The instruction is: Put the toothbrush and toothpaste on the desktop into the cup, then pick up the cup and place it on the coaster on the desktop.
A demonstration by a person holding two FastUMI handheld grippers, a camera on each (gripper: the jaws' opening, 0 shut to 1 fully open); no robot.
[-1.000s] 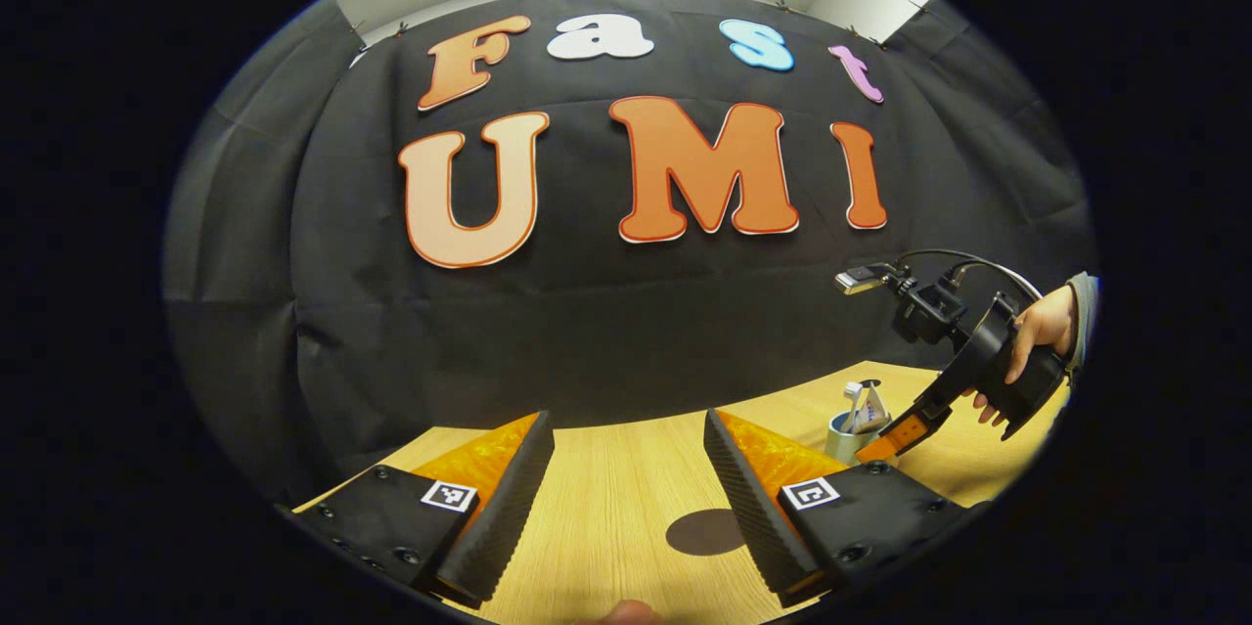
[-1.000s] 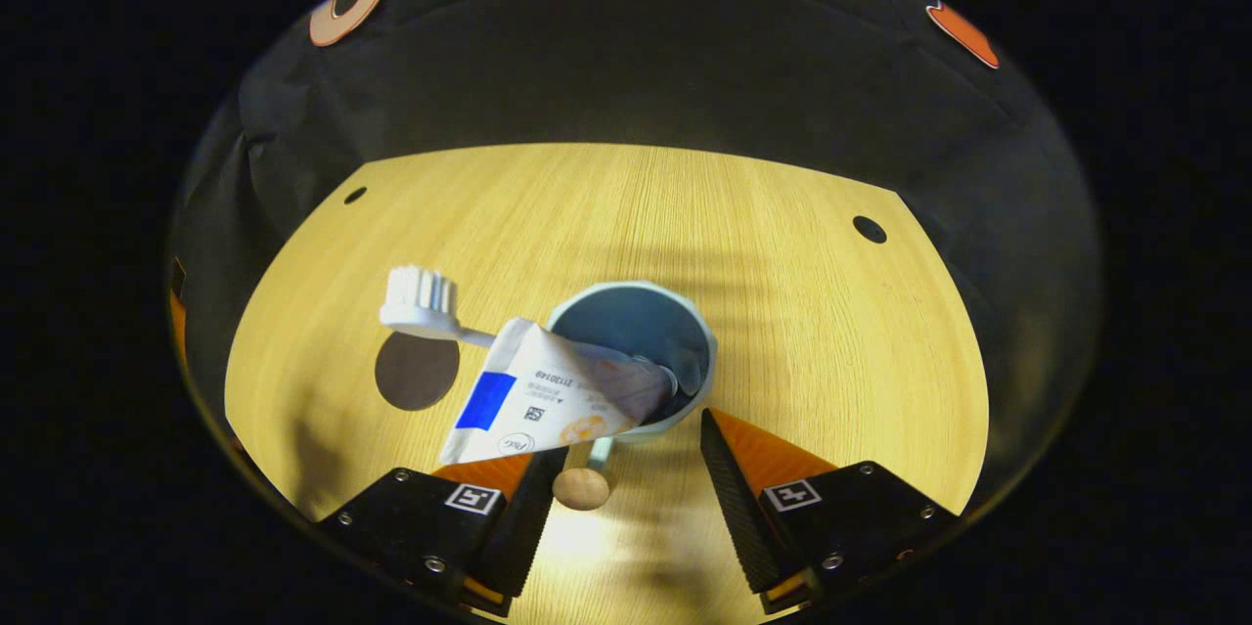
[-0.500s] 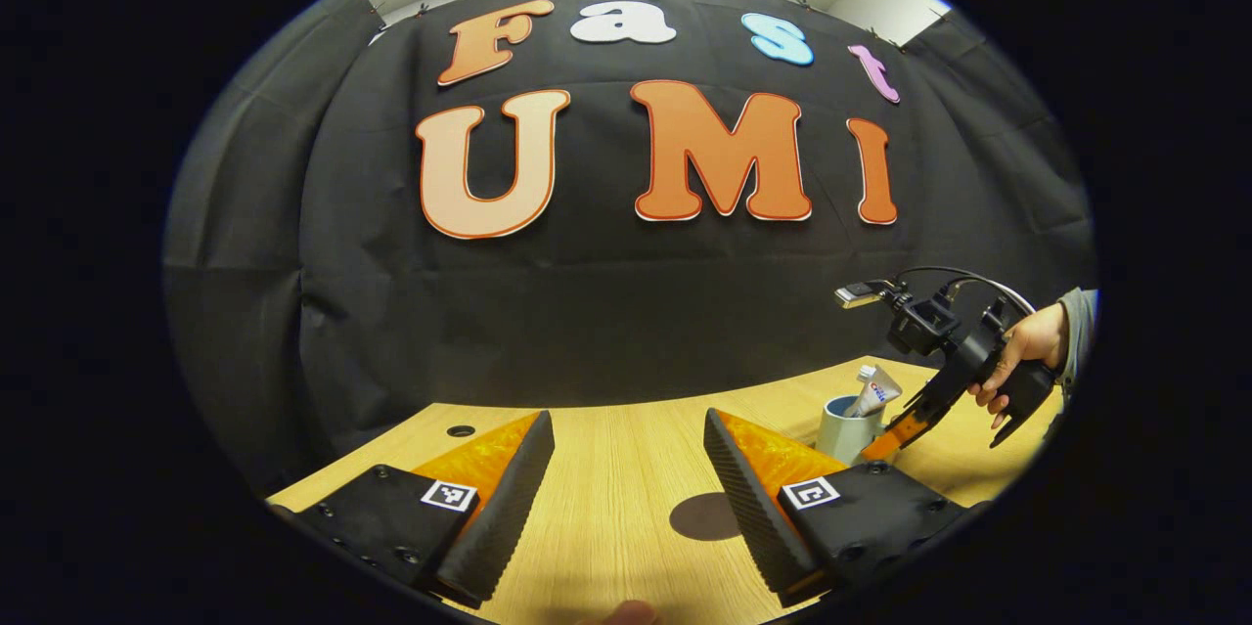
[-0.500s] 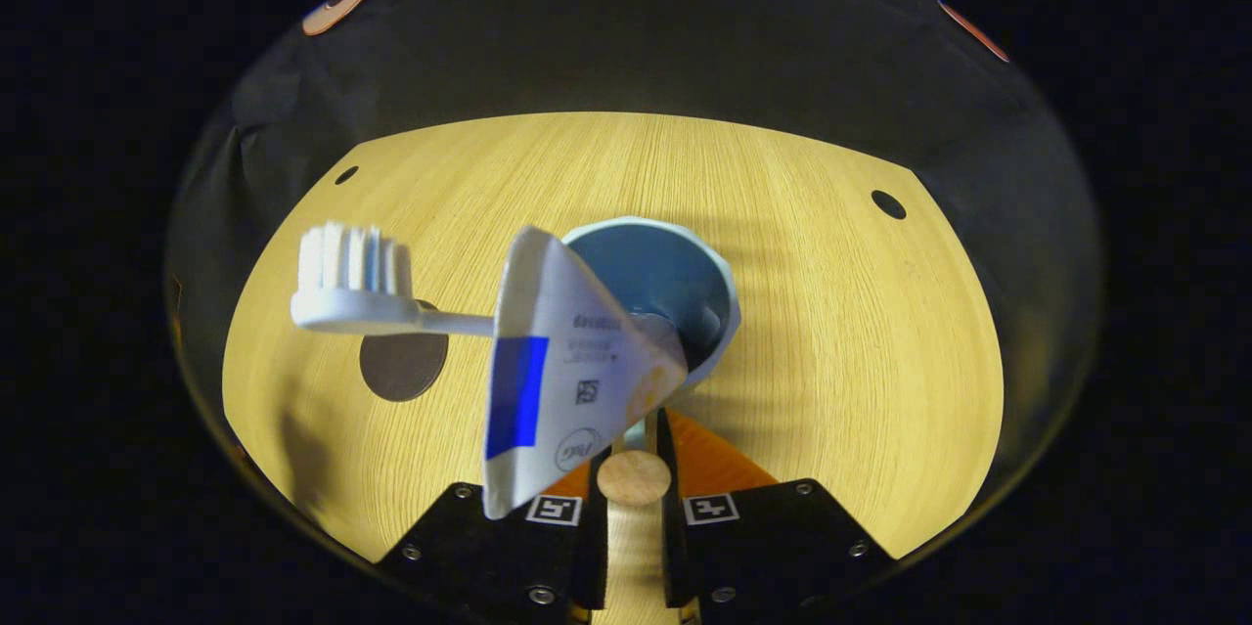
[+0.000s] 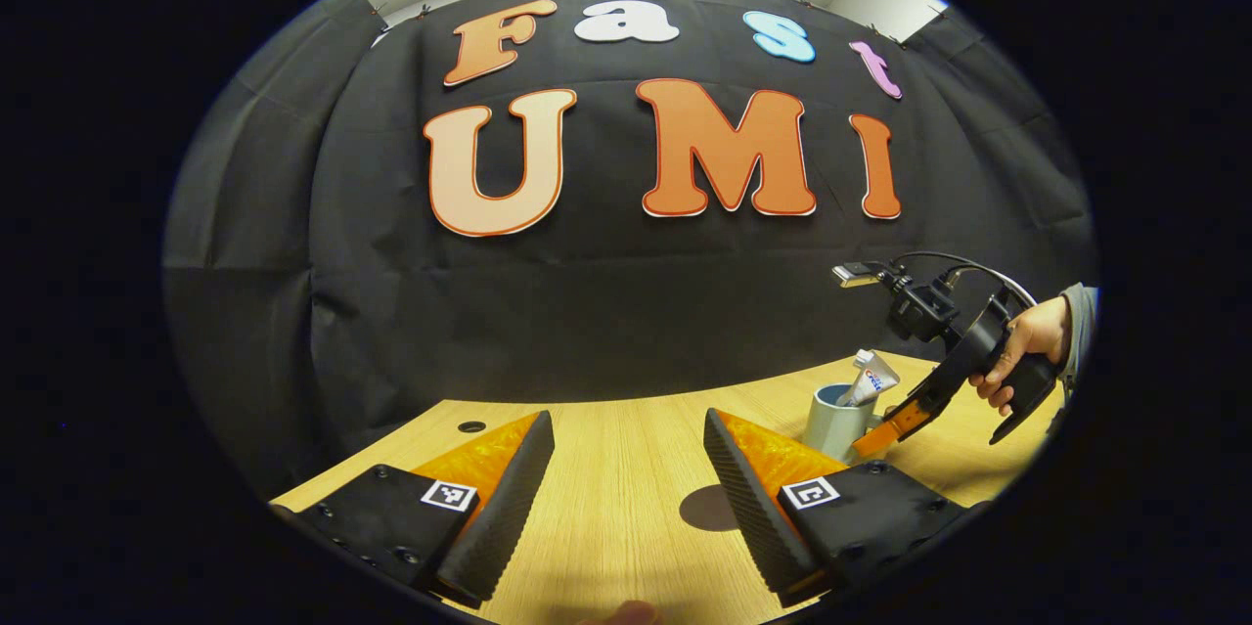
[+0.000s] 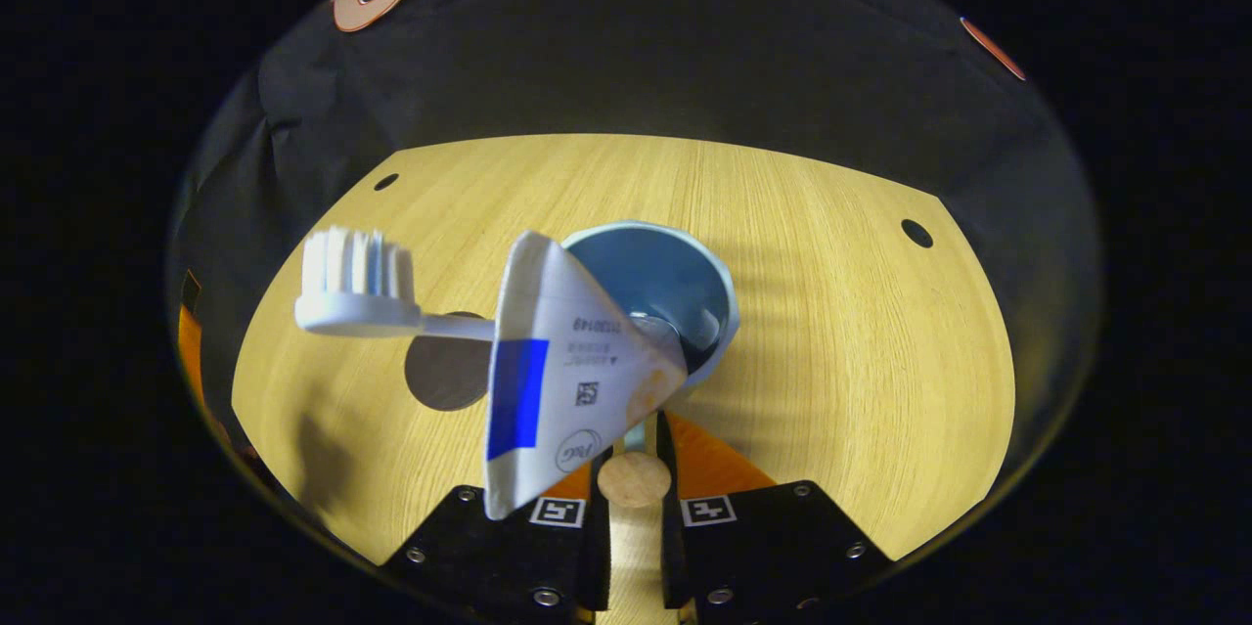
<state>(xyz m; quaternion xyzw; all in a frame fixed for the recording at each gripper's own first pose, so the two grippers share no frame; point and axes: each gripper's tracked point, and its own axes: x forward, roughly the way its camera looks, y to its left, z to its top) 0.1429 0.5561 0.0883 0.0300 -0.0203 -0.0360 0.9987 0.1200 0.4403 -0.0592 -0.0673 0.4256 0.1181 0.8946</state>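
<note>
Between your left gripper's (image 5: 626, 498) wide-open, empty fingers: bare desktop (image 5: 606, 468); coaster (image 5: 711, 508) just right of centre, cup (image 5: 834, 420) beyond it.

Ahead of your right gripper (image 6: 634, 508): fingers closed on the cup's (image 6: 650, 288) handle; toothbrush (image 6: 357, 288) and toothpaste (image 6: 562, 376) inside, leaning left over the coaster (image 6: 445, 373).

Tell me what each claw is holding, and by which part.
The right claw is closed on the handle of the cup, which contains the toothbrush and toothpaste. The left claw is open and holds nothing.
</note>
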